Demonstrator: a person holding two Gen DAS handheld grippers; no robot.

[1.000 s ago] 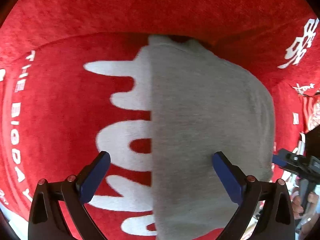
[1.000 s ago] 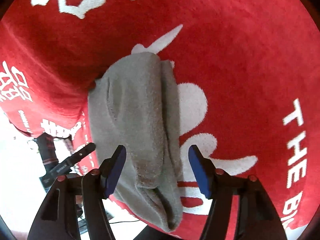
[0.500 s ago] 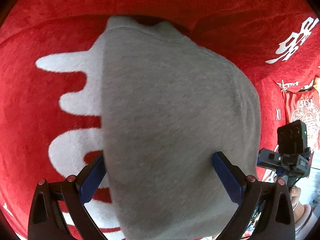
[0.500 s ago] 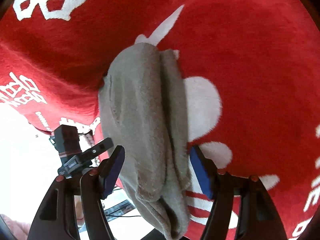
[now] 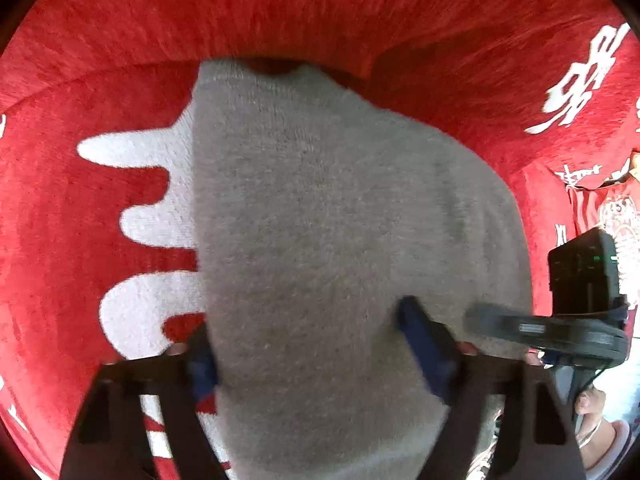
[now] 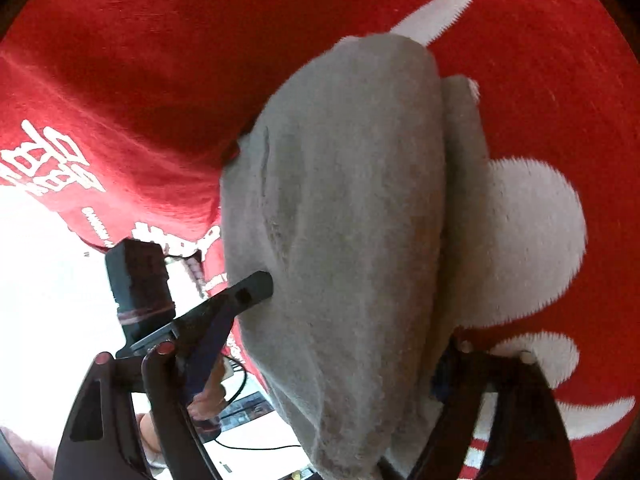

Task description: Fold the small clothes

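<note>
A folded grey garment [image 5: 344, 240] lies on a red blanket [image 5: 280, 20] with white print. My left gripper [image 5: 308, 344] points down over the garment's near end, its jaws closing. The left blue pad [image 5: 202, 360] is at the cloth's left edge and the right pad [image 5: 424, 344] rests on top of the cloth. My right gripper [image 6: 320, 360] straddles the thick folded end of the grey garment [image 6: 352, 220], its jaws closing too. Its left pad [image 6: 204, 344] stands just off the cloth, while the right pad [image 6: 440, 372] is half buried in it. Each gripper shows in the other's view.
The red blanket [image 6: 160, 60] drapes over an edge at the left of the right wrist view, with a bright floor and cables below. A person's hand [image 5: 592, 408] holds the right gripper's handle at the lower right of the left wrist view.
Both grippers have come down closer to the grey garment and their jaws have narrowed around it. The right gripper now sits nearer the left one.
</note>
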